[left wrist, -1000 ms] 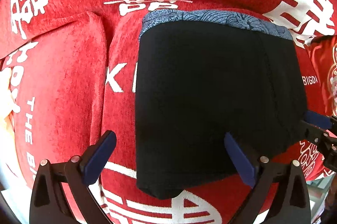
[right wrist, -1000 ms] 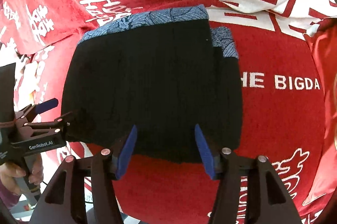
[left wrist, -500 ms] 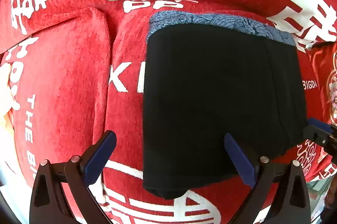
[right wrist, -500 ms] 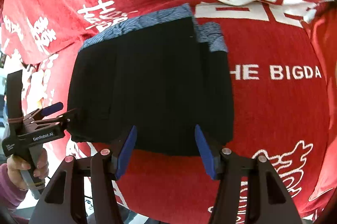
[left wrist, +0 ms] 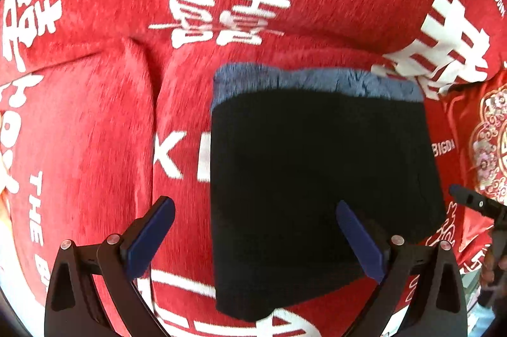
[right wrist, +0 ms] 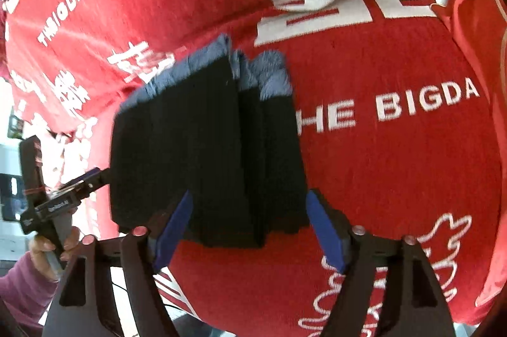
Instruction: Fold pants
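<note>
The black pants, with a blue patterned waistband at the far end, lie folded into a compact rectangle on the red cloth. They also show in the right wrist view. My left gripper is open and empty, its fingers astride the pants' near left edge, held above it. My right gripper is open and empty at the pants' near edge. The left gripper also shows in the right wrist view, at the pants' left side.
A red cloth with white characters and lettering covers the whole cushioned surface and shows in the right wrist view. A seam between cushions runs left of the pants. An ornate red item lies at the right.
Both grippers have pulled back from the pants, which look smaller and farther now. The pants have not moved. Both grippers stay open.
</note>
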`<action>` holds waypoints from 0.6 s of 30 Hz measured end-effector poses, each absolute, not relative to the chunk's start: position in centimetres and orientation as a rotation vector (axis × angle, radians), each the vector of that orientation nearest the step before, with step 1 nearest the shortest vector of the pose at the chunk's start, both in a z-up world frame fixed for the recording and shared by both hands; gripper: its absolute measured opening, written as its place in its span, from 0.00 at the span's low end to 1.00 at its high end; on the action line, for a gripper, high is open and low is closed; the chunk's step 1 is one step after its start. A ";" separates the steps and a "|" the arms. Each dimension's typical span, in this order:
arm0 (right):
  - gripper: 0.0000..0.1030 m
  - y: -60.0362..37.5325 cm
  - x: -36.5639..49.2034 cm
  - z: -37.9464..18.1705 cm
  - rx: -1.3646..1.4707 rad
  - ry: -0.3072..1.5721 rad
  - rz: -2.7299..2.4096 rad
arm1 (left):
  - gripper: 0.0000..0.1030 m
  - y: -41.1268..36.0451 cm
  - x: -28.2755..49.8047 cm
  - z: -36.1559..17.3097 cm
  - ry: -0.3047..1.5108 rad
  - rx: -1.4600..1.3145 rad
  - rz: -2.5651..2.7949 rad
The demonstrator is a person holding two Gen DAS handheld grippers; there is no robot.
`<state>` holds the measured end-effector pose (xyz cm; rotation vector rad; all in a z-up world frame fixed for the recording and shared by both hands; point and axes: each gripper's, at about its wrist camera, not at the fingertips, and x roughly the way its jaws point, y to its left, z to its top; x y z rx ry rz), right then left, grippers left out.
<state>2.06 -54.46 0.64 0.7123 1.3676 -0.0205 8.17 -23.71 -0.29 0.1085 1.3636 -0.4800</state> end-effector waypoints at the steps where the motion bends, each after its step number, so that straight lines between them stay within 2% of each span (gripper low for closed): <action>1: 0.78 -55.1 2.2 0.3 0.735 1.358 -0.005 | 0.99 -23.8 8.6 -0.4 1.369 0.101 -0.492; 12: 0.79 -58.7 4.2 -5.9 1.004 1.351 0.209 | 0.99 -22.4 11.9 -4.0 1.498 -0.127 -0.652; 15: 0.80 -58.3 5.2 -7.2 1.045 1.346 0.285 | 0.99 -23.6 12.3 -5.1 1.513 -0.119 -0.692; 18: 0.84 -57.2 6.7 -8.0 1.026 1.353 0.361 | 0.99 -25.1 12.4 -6.1 1.513 -0.087 -0.717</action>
